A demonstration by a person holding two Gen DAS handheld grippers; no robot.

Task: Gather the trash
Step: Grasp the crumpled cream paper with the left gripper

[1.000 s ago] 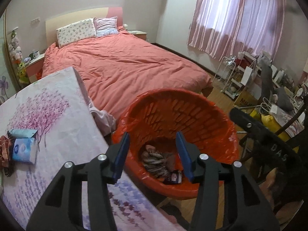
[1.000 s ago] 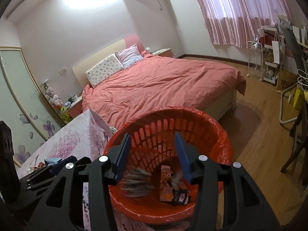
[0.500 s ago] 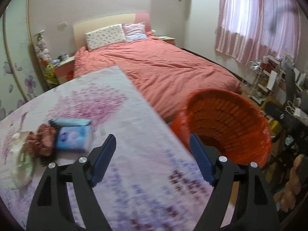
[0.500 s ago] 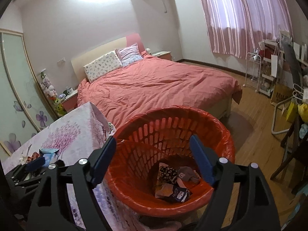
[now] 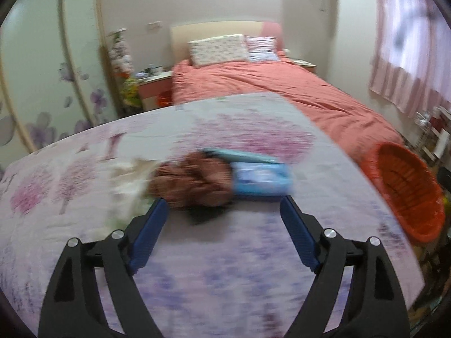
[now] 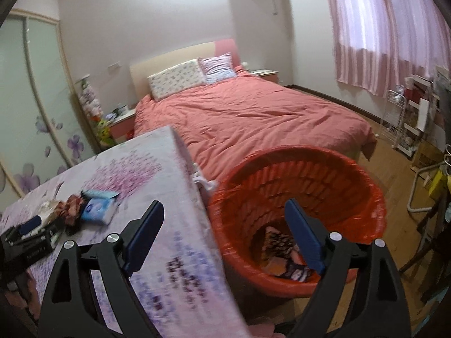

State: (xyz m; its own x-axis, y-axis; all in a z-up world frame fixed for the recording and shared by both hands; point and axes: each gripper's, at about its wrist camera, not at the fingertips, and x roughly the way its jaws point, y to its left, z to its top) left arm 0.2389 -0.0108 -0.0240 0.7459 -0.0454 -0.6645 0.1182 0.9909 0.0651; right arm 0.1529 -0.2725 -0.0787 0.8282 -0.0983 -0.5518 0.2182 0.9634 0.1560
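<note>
Left hand-held gripper (image 5: 224, 207) spread wide, empty, over table (image 5: 253, 253), facing brown wrapper (image 5: 194, 183) and blue pack (image 5: 262, 180). Right hand-held gripper (image 6: 224, 211) spread, straddling table edge beside red basket (image 6: 366, 197) holding trash (image 6: 282, 245).

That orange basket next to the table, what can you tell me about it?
The orange basket is a round, open-topped bin that looks like plastic, its wall a lattice of small slots, with what seems a thin orange liner over the rim. It stands upright on the wooden floor, close beside the table's edge, the bed behind it. A few crumpled wrappers lie at the bottom. No gripper touches it.
</note>
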